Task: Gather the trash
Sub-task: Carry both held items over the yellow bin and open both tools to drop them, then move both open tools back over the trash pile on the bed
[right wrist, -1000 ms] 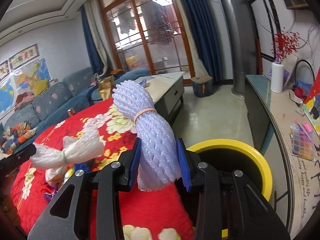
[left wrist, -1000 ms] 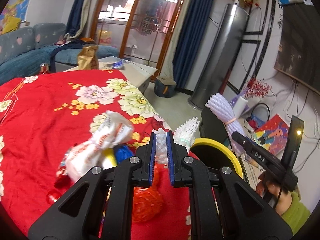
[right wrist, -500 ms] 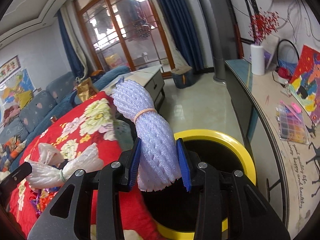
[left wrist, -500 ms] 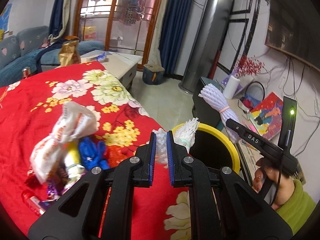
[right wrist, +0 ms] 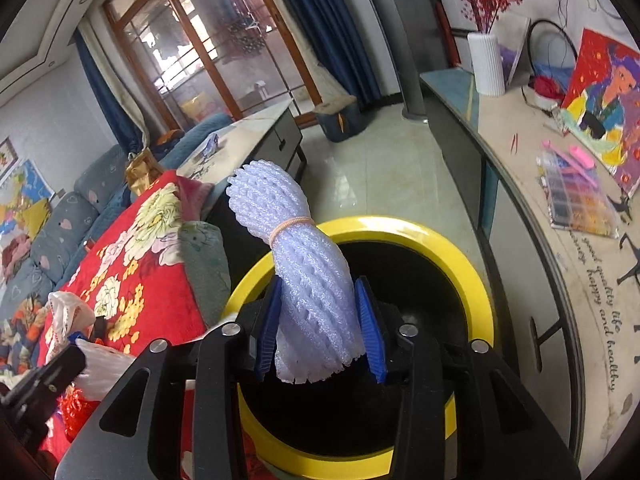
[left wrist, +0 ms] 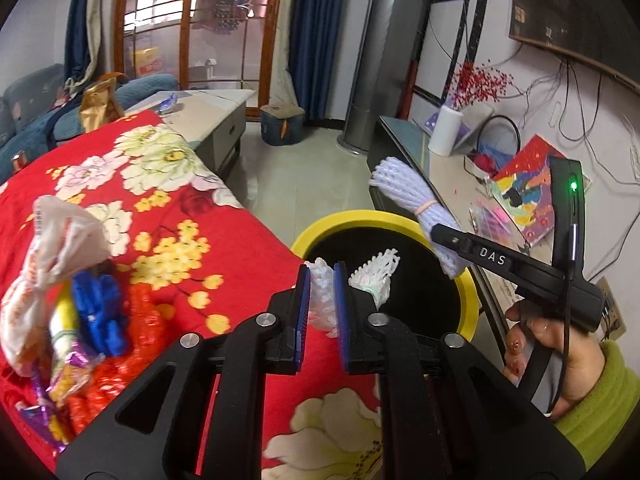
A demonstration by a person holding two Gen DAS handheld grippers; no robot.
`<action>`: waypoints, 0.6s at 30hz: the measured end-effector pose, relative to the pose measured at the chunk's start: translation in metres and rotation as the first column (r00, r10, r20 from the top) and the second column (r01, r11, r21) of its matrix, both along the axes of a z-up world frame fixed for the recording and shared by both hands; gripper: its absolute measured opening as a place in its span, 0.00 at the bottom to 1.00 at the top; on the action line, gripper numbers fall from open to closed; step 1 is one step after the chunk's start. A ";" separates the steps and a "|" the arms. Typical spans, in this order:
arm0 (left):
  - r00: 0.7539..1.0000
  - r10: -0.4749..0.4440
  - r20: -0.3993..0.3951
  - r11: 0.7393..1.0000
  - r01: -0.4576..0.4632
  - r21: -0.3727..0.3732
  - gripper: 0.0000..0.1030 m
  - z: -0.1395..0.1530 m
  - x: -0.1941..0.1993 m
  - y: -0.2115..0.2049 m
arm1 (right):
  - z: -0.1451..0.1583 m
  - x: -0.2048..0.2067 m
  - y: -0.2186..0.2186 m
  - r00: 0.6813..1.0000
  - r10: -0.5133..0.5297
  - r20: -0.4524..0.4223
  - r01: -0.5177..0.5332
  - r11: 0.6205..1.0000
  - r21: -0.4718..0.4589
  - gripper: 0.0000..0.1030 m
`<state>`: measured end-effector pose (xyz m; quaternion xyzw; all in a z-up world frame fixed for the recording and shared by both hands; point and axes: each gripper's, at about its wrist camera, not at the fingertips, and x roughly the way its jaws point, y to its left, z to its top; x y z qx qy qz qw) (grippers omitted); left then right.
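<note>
Left gripper (left wrist: 322,276) over the yellow bin (left wrist: 348,220) rim, jaws just eased apart, white foam net (left wrist: 324,300) loose between the pads, its tied end (left wrist: 376,276) sticking out right. Right gripper (right wrist: 318,306) above the bin mouth (also widening), lilac foam net (right wrist: 304,264) upright between jaws, right pad barely clear. More trash (left wrist: 68,292) heaped on the red floral cloth (left wrist: 224,240), left of the bin.
</note>
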<state>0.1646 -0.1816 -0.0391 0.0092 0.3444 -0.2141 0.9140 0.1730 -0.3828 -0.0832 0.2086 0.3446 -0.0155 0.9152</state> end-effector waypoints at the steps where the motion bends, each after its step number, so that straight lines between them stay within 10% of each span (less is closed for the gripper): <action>1: 1.000 0.001 0.008 1.000 -0.001 0.004 0.39 -0.001 0.000 -0.002 | -0.002 0.000 -0.002 1.000 -0.004 -0.007 0.004 1.000 0.010 0.50; 10: 0.999 0.038 0.010 0.997 -0.037 -0.061 0.85 -0.002 -0.003 0.012 | -0.009 -0.006 -0.009 0.999 -0.046 -0.018 0.046 0.999 -0.004 0.60; 18: 0.994 0.099 0.055 0.992 -0.095 -0.083 0.89 0.009 -0.013 0.039 | 0.007 -0.012 0.011 1.000 -0.001 0.031 0.002 1.000 -0.026 0.61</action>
